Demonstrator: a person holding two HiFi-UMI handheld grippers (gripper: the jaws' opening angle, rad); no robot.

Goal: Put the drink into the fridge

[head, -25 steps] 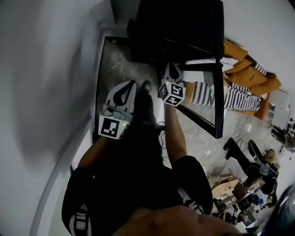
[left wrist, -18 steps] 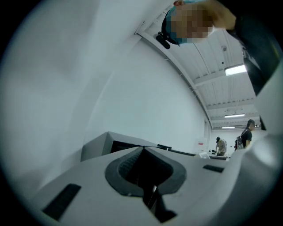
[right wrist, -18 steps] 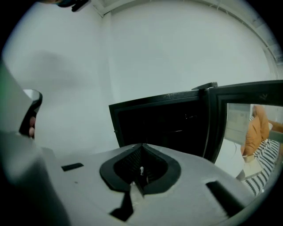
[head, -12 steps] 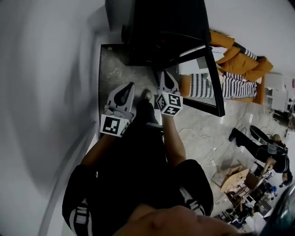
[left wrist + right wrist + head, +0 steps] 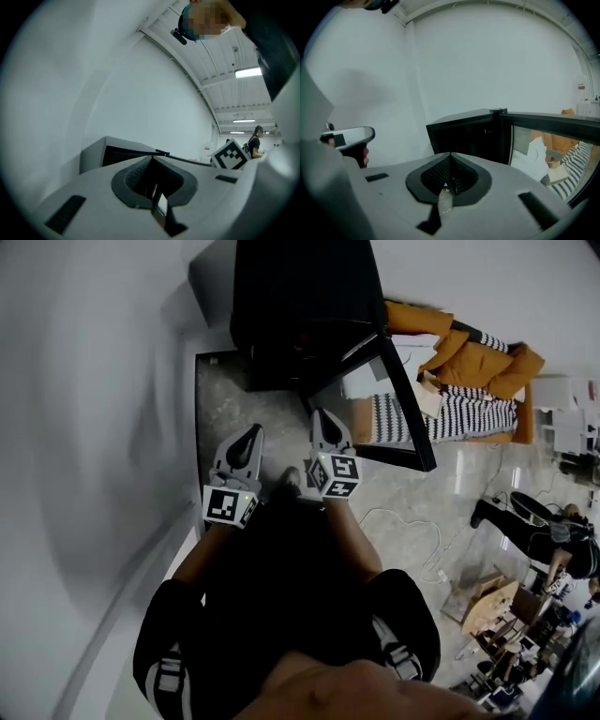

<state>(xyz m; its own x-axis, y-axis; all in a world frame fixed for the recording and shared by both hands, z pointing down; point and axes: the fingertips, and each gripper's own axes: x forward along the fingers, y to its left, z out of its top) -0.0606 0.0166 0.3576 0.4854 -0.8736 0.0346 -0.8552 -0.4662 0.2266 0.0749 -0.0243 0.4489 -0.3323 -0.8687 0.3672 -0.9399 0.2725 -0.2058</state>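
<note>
White wall fills the left of the head view; pale stone floor (image 5: 234,399) runs down the centre. One black fridge (image 5: 300,306) at upper centre, backed against the wall. Its one glass door (image 5: 398,418) swings out to the right and stands wide, likely left open for loading. Interior too dark to read from any view. Orange and striped fabric pile (image 5: 469,362) at upper right, seen partly through the door glass. Two grippers held level in front of the body at frame centre, noses toward the fridge mouth, well short of it. Left gripper (image 5: 251,432): jaws pressed together, nothing between them. Right gripper (image 5: 323,418): jaws likewise closed tight and empty. The pair sit side by side, near but apart, a carrying-free, ready posture rather than a reach. Two marker cubes, one per gripper: left cube (image 5: 228,505), right cube (image 5: 336,474). One loose white cable (image 5: 403,521) on the floor at right centre. Drink: none visible in any view, neither held nor on the floor. It may sit inside the dark fridge or out of frame; cannot tell which.
</note>
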